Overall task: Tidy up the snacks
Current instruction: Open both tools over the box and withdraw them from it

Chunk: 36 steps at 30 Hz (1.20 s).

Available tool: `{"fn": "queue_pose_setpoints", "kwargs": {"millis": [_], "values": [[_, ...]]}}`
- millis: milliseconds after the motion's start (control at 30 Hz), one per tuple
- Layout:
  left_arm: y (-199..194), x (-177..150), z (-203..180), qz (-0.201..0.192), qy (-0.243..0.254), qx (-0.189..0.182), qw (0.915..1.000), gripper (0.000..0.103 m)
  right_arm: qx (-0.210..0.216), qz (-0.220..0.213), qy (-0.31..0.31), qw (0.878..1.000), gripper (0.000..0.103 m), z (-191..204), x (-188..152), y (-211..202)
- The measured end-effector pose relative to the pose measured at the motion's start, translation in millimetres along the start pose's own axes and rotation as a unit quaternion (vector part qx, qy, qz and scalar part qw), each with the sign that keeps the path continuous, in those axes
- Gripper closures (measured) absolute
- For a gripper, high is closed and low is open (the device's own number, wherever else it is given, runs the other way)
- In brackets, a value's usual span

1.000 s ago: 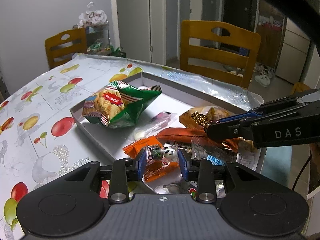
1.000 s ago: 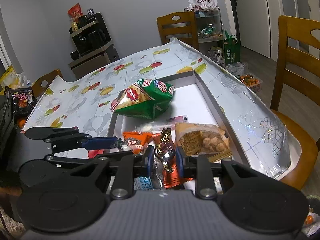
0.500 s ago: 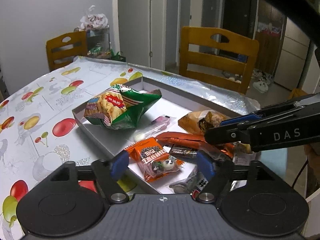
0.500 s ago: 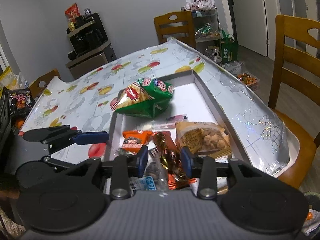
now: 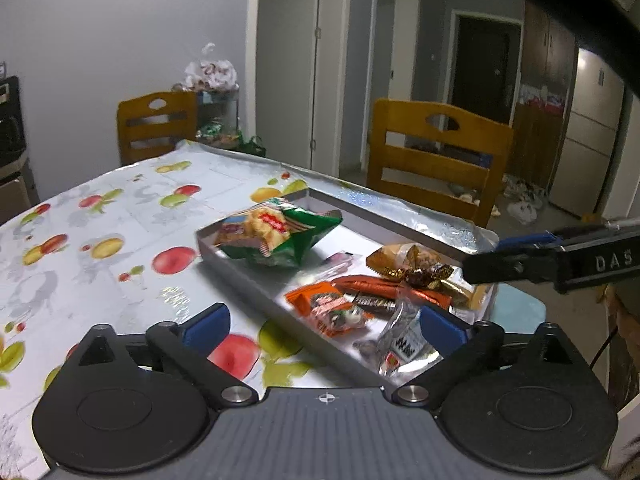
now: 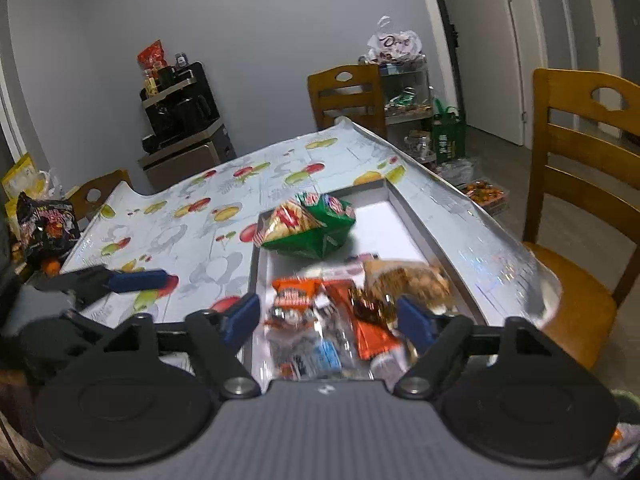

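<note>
Both my left claw [image 5: 322,322] and right claw [image 6: 328,318] had just opened, empty, leaving the snacks [image 5: 328,308] together at the tray's [image 5: 248,276] near end.

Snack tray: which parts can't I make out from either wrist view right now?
- Near end of the tray: right wrist view, hidden behind the right claw body.
- Small wrappers between its fingers: motion blur, labels unreadable.
- Tray's near corner: left wrist view, covered by the left claw.
- Right claw's far side: left wrist view, cut by the frame edge.
</note>
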<state>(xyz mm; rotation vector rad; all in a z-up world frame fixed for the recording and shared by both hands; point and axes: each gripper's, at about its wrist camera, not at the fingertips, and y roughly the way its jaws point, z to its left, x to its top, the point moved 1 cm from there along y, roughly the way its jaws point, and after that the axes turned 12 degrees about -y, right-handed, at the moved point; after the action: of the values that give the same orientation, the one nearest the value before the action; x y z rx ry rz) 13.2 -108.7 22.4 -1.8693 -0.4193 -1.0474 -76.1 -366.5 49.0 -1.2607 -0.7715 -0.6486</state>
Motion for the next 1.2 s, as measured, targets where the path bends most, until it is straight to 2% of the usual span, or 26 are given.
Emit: {"fn": "queue_pose_setpoints", "kwargs": {"millis": [100,167,267,400,800,1033,1200], "values": [[-13.0,-10.2,9.6,0.01,-0.006,-0.001,0.9999,0.0,-0.017,0.01,0.006,1.0,0.018,8.4,-14.4,-11.2],[-18.7,-18.0,14.1,0.019,-0.003,0.006,0.9998,0.0,-0.03,0.012,0.011,0.999,0.01,17.1,-26.1,-18.7],[-24.7,-30.7,21.3,0.028,0.004,0.018,0.9994,0.0,-0.035,0.027,0.011,0.999,0.009,34.6,-46.5,-23.1],[-26.5,-47.2,36.5,0.047,-0.006,0.04,0.998,0.0,-0.044,0.032,-0.021,0.998,0.008,61.5,-64.8,-21.0],[-11.3,-75.3,57.8,0.107,-0.018,0.073,0.9915,0.0,-0.049,0.079,-0.022,0.995,0.006,83.9,-77.9,9.4],[-8.2,-77.5,56.9,0.108,-0.015,0.069,0.9916,0.0,-0.072,0.103,-0.017,0.992,0.006,81.7,-81.9,22.1],[-5.9,-77.3,55.1,0.111,-0.014,0.068,0.9914,0.0,-0.071,0.109,-0.007,0.991,0.006,76.7,-83.9,25.2]]}}
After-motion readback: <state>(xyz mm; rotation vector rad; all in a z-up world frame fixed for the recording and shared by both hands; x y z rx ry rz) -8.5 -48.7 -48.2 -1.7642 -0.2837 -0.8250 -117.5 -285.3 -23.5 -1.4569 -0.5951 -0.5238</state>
